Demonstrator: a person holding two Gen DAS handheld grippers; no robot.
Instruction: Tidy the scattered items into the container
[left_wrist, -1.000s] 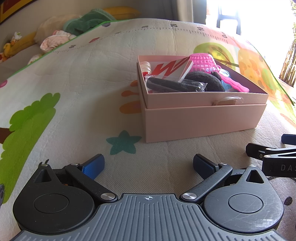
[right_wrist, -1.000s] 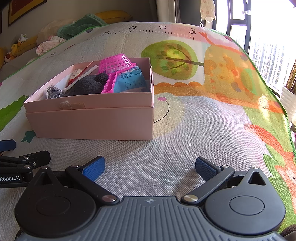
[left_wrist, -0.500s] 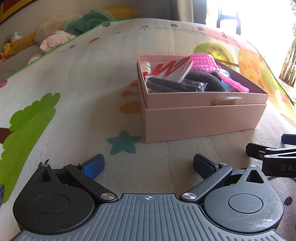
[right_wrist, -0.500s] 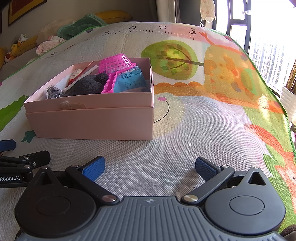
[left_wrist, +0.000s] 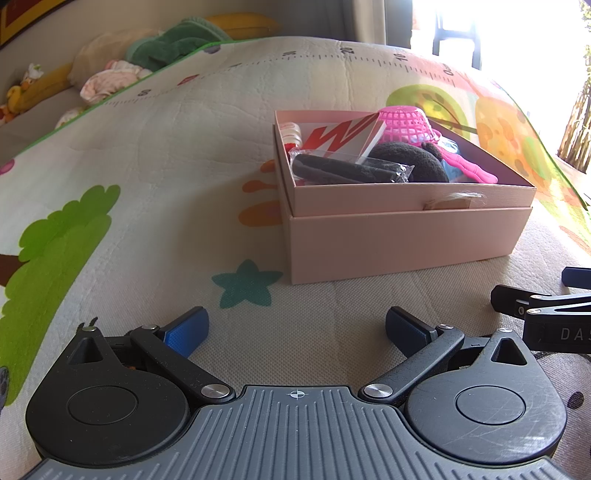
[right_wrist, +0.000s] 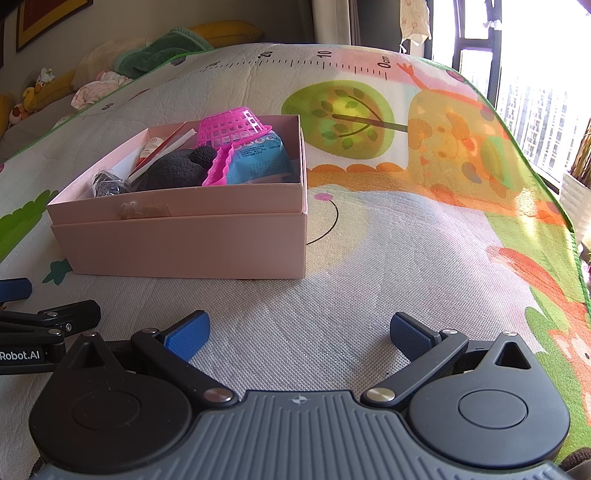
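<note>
A pink cardboard box (left_wrist: 406, 240) (right_wrist: 184, 243) stands on the play mat. In it lie a pink mesh basket (left_wrist: 404, 123) (right_wrist: 229, 123), a dark plush item (left_wrist: 406, 158) (right_wrist: 173, 170), a black bagged item (left_wrist: 347, 171), a red-and-white packet (left_wrist: 340, 138) and a blue packet (right_wrist: 262, 157). My left gripper (left_wrist: 297, 326) is open and empty, low over the mat in front of the box. My right gripper (right_wrist: 297, 334) is open and empty, to the box's front right. Each gripper shows at the edge of the other's view.
The colourful play mat (right_wrist: 406, 240) covers the floor. Cushions and soft toys (left_wrist: 122, 70) lie along the far left wall. A bright window (right_wrist: 535, 74) is at the far right, with the mat's edge below it.
</note>
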